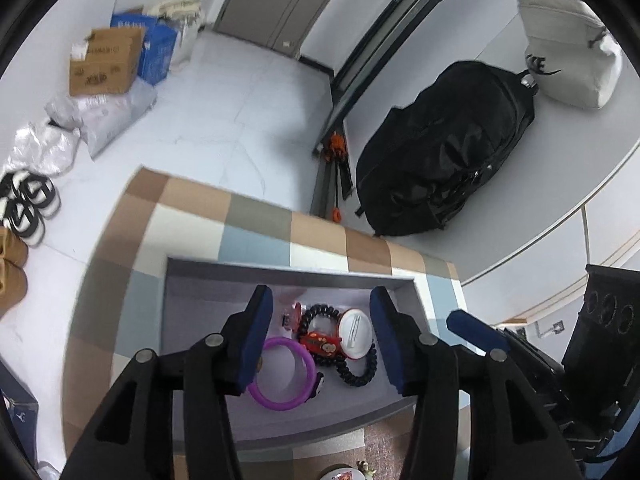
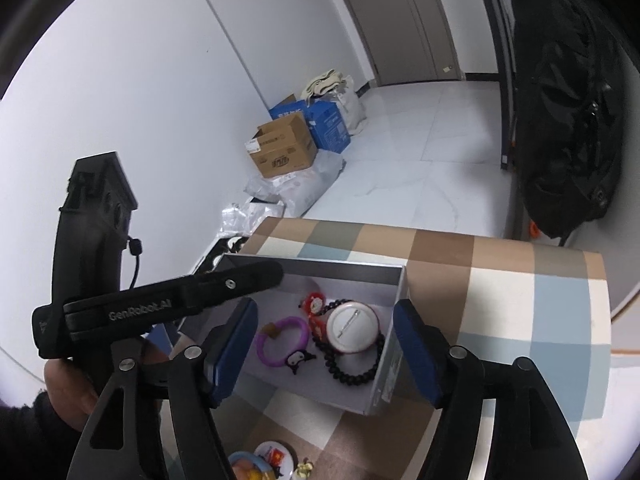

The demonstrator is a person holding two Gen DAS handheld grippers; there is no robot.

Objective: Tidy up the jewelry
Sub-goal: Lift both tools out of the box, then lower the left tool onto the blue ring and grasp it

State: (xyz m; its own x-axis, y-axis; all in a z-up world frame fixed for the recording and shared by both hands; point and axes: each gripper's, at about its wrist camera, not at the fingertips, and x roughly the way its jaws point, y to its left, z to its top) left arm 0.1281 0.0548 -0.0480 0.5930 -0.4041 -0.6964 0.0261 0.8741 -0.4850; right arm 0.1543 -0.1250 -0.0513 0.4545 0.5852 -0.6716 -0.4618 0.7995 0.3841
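Inside box (image 2: 394, 280), purple bracelet (image 2: 282, 340), black beads (image 2: 352, 372)

We hold both tools angled down, side by side. Left tool (image 1: 322, 332): jaws apart, nothing pinched btwn its blue pads. Right tool (image 2: 326, 346): jaws spread wider, also empty. Our left hand (image 2: 70, 388) grips the left tool's handle, dark sleeve at wrist.

Home hallway: shoes (image 1: 28, 204), door (image 1: 280, 0)

Checkered table (image 2: 500, 280) — grey box (image 2: 320, 268) atop
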